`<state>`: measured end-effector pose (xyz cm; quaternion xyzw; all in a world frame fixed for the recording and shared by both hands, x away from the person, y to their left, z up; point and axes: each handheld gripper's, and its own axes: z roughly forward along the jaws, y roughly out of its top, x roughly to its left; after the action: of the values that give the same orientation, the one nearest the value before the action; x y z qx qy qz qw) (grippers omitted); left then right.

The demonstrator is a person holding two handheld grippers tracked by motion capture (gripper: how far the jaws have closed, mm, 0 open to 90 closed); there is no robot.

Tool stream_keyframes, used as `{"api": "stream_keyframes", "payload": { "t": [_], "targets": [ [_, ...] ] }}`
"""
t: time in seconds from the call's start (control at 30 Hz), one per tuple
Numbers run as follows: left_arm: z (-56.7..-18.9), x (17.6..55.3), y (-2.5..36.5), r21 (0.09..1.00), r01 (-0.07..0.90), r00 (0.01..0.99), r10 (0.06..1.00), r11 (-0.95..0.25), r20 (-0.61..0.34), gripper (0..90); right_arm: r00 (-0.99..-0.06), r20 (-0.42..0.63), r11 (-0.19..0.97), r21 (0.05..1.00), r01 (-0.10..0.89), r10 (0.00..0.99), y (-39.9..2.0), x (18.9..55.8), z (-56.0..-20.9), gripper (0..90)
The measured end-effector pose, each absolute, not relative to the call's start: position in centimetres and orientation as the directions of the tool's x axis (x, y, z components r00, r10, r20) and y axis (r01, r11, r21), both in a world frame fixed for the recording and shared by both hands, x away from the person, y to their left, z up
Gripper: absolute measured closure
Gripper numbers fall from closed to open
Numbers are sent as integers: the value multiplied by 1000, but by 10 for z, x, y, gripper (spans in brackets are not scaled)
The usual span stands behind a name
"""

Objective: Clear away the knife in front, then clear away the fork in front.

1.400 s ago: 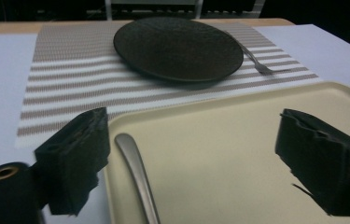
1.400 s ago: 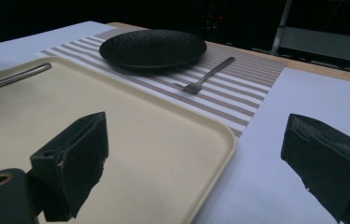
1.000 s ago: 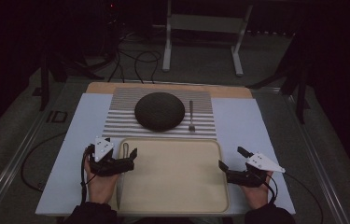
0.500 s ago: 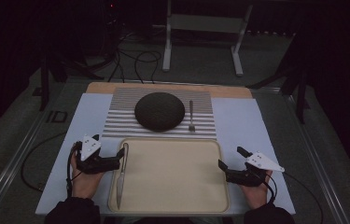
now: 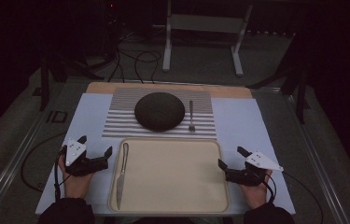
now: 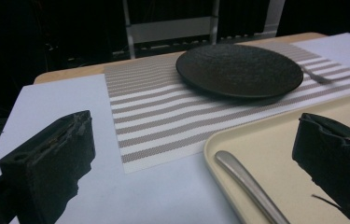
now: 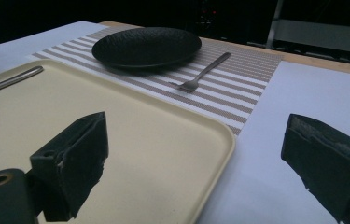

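A cream tray [image 5: 172, 177] lies at the table's near edge, with a steel knife [image 5: 122, 172] lying lengthwise along its left side. Behind it a black plate [image 5: 159, 111] and a fork [image 5: 191, 115] rest on a striped placemat [image 5: 116, 123]. My left gripper [image 5: 96, 144] is open just left of the tray, apart from the knife, holding nothing. My right gripper [image 5: 230, 157] is open at the tray's right edge, also holding nothing. In the left gripper view the knife [image 6: 252, 182] handle lies between the jaws on the tray [image 6: 266, 140]. The right gripper view shows the tray [image 7: 116, 93], plate [image 7: 147, 45] and fork [image 7: 205, 72].
A white sheet [image 5: 88, 116] covers the table under the placemat and tray. A strip of wooden tabletop [image 5: 163, 86] shows at the far edge. Beyond it stand a metal frame [image 5: 200, 28] and cables [image 5: 135, 58] on a dark floor.
My left gripper has drawn back to the left, off the tray's left side, and the knife now lies alone on the tray. The right gripper has not moved.
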<state>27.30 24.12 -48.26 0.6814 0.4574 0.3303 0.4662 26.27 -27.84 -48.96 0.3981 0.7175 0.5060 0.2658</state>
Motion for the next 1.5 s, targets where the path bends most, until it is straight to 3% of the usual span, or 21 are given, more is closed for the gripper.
{"api": "stream_keyframes", "payload": {
  "t": [0.47,0.8,0.87,1.17,1.5],
  "targets": [
    [-486,269,235,939,310,358,933,-151,32,3,-540,24,189,923,335,841,-272,270,-481,80],
    [-491,270,232,936,312,361,932,-162,41,3,-515,1,223,900,373,857,-248,295,-460,77],
    [-492,271,232,934,318,363,931,-165,41,3,-486,-7,238,877,417,874,-243,305,-452,77],
    [-493,271,232,933,318,363,931,-168,44,3,-473,32,212,866,454,880,-231,330,-433,79],
    [-493,271,233,934,317,363,931,-167,43,3,-480,1,237,869,434,877,-208,348,-415,85]
  ]
}}
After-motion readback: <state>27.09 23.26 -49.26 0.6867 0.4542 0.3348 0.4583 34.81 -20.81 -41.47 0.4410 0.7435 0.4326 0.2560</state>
